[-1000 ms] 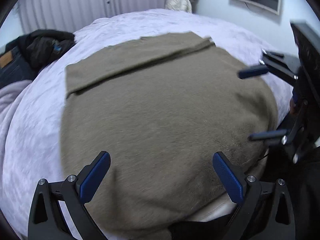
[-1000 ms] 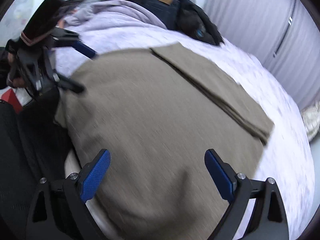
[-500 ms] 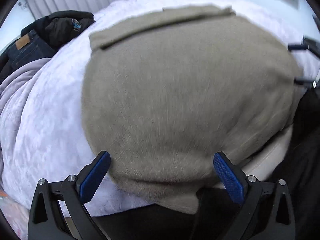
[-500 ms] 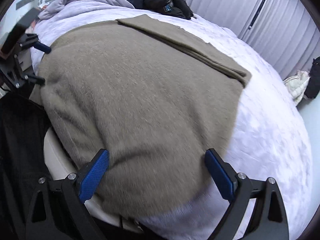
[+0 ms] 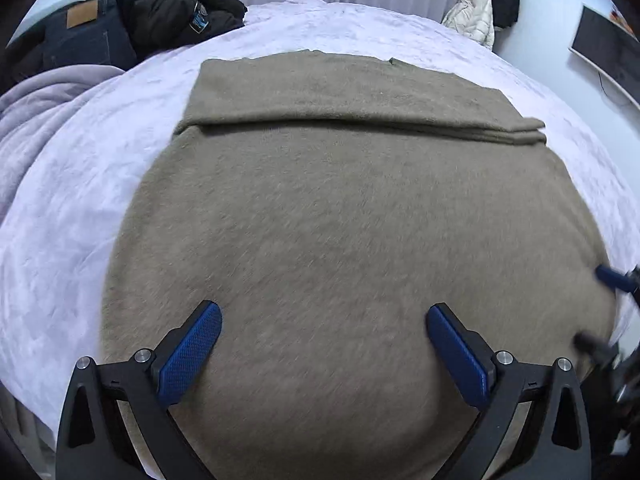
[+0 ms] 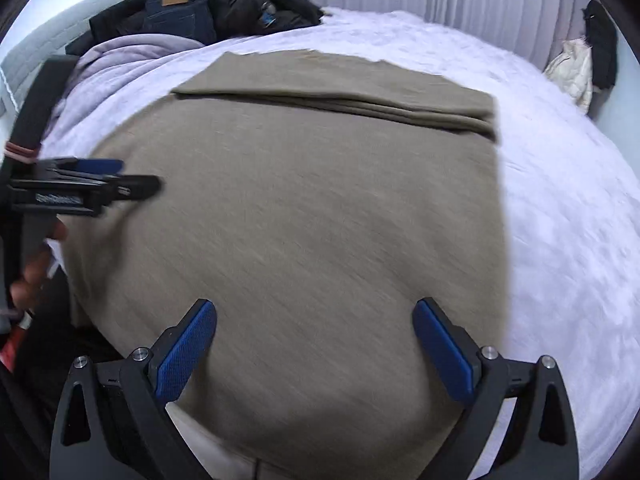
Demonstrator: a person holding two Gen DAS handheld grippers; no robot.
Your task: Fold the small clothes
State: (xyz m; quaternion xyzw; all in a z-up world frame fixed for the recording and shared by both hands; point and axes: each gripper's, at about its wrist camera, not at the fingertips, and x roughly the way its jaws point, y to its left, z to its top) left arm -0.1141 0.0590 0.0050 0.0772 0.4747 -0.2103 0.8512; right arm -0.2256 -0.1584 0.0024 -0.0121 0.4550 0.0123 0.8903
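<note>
An olive-brown knit garment [image 5: 340,216] lies flat on the lavender bed [image 5: 80,184], with a folded band along its far edge [image 5: 352,108]; its near edge hangs over the bed edge. It also shows in the right wrist view [image 6: 304,208]. My left gripper [image 5: 324,352] is open and empty above the garment's near part. My right gripper [image 6: 314,348] is open and empty above the same near part. The left gripper appears at the left of the right wrist view [image 6: 120,178]. The right gripper's fingertips [image 5: 608,276] show blurred at the right edge of the left wrist view.
A pile of dark jackets and jeans [image 5: 120,28] and a lilac blanket [image 5: 36,112] lie at the bed's far left. A cream coat [image 5: 472,20] hangs by the curtains. A wall screen [image 5: 604,56] is at the right.
Both grippers have swung round over the garment and tilted up, so the far folded band now sits square ahead. Both stay open. The garment has not moved.
</note>
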